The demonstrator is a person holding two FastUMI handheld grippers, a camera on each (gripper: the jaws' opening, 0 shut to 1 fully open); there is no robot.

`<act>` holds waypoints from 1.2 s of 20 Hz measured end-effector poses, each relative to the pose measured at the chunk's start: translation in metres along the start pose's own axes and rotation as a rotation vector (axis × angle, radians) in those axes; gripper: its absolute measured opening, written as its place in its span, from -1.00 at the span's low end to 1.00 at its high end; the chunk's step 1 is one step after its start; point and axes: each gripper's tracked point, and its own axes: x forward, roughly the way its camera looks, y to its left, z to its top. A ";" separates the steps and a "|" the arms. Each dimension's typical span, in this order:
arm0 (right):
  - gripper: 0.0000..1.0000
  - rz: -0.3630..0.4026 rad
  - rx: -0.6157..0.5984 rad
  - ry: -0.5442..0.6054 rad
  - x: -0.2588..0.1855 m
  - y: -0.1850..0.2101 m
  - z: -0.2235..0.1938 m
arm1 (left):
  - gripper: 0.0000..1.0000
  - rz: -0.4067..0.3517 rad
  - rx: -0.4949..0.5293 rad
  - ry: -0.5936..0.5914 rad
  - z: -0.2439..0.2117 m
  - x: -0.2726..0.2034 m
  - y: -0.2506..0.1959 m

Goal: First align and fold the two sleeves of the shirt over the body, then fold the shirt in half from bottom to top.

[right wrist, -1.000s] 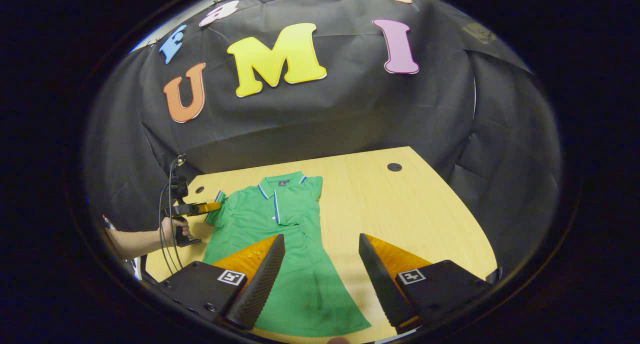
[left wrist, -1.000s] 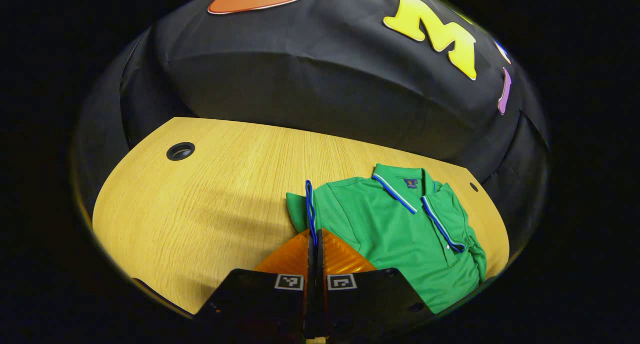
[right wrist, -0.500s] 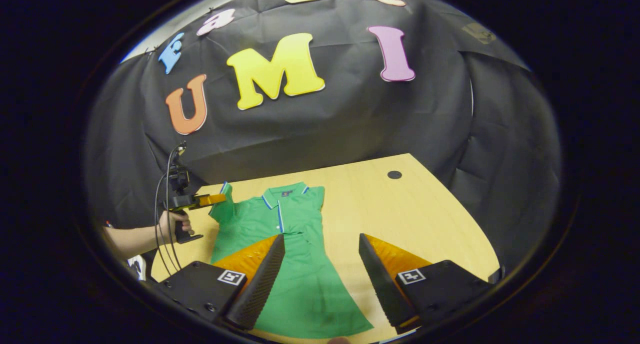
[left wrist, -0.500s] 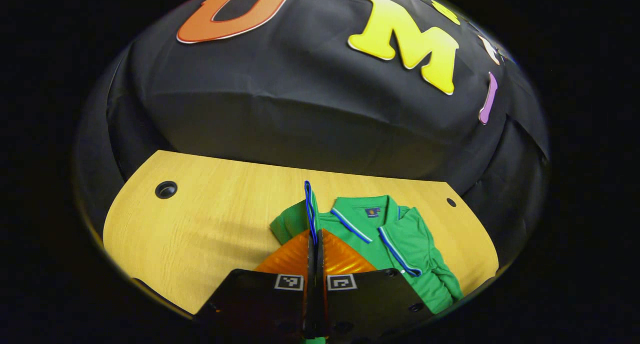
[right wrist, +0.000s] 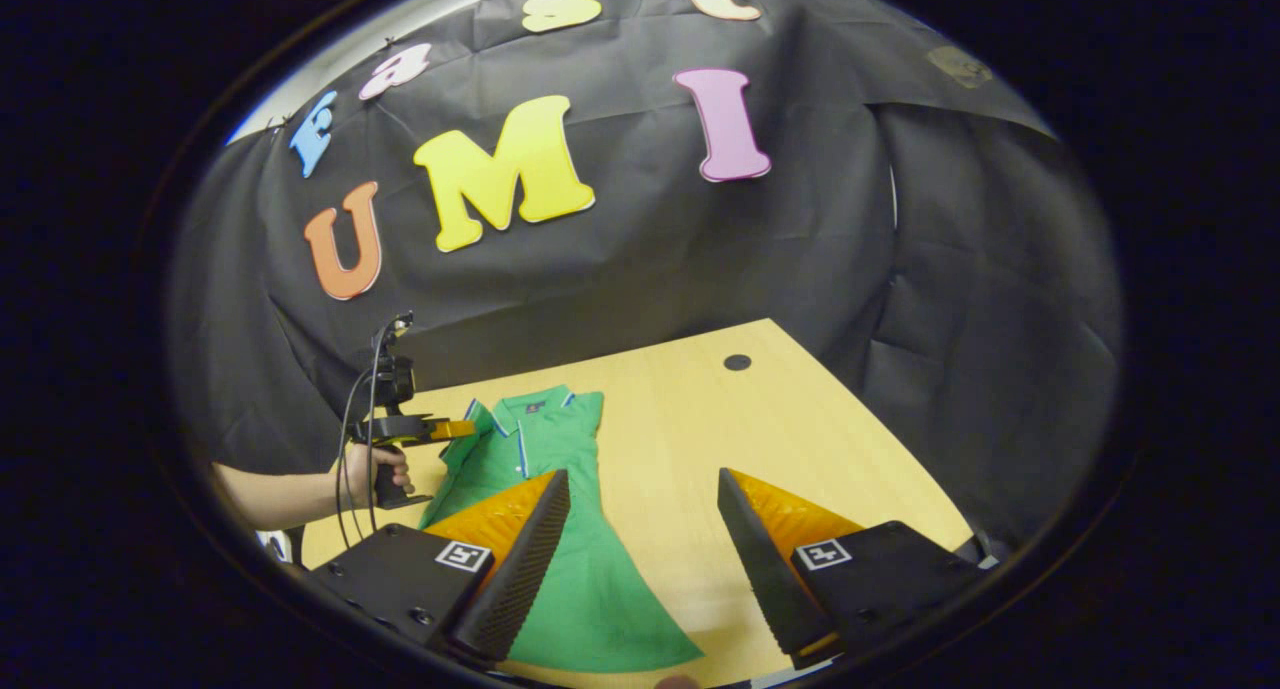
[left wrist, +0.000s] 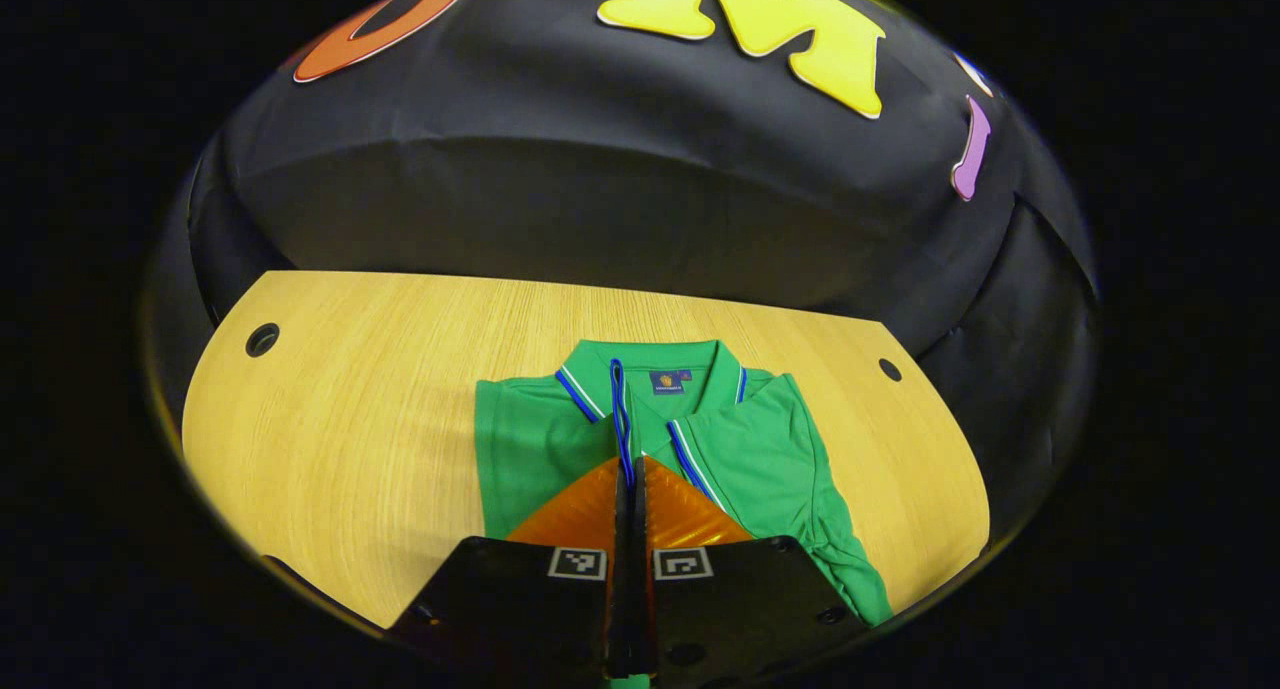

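Black cloth wall (right wrist: 640, 269) backs a wooden table (left wrist: 350, 419).

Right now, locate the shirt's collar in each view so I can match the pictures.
Left gripper view: the collar sits centre, just beyond the left claw, which is shut on the sleeve.
Right gripper view: the collar lies left of centre, beside that same claw.
Shared landmark: the wooden table.

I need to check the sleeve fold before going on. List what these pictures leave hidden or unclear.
- Left gripper view: the left gripper is shut on the sleeve cuff; its body covers the green polo shirt below the chest, so the hem is hidden.
- Right gripper view: the right gripper is open; one finger overlaps the shirt's near left edge.
- Right gripper view: the left gripper with the cuff is too small to judge alignment.
- Collar label: too small.
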 end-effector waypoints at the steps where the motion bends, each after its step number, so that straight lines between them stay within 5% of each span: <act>1: 0.84 -0.009 0.004 -0.002 -0.002 -0.008 0.000 | -0.91 -0.005 -0.016 0.003 -0.003 0.003 -0.006; 4: 0.84 -0.023 0.019 0.001 -0.004 -0.022 0.000 | -0.56 0.004 -0.038 0.011 -0.008 0.004 -0.017; 7: 0.84 -0.019 0.015 -0.013 -0.002 -0.028 0.006 | 0.10 0.055 -0.041 -0.031 0.001 -0.004 -0.014; 8: 0.89 -0.009 0.013 -0.014 0.000 -0.026 0.008 | 0.34 0.070 -0.042 -0.045 0.001 -0.007 -0.012; 9: 0.92 0.003 0.013 -0.013 0.001 -0.023 0.009 | 1.00 0.078 -0.034 -0.057 0.004 -0.014 -0.010; 18: 0.94 0.167 -0.164 -0.018 0.013 0.032 0.006 | 1.00 0.127 0.023 -0.182 0.012 -0.132 -0.004; 24: 0.86 0.278 -0.284 0.042 0.014 0.046 -0.025 | 0.98 0.135 0.062 -0.184 -0.039 -0.218 0.000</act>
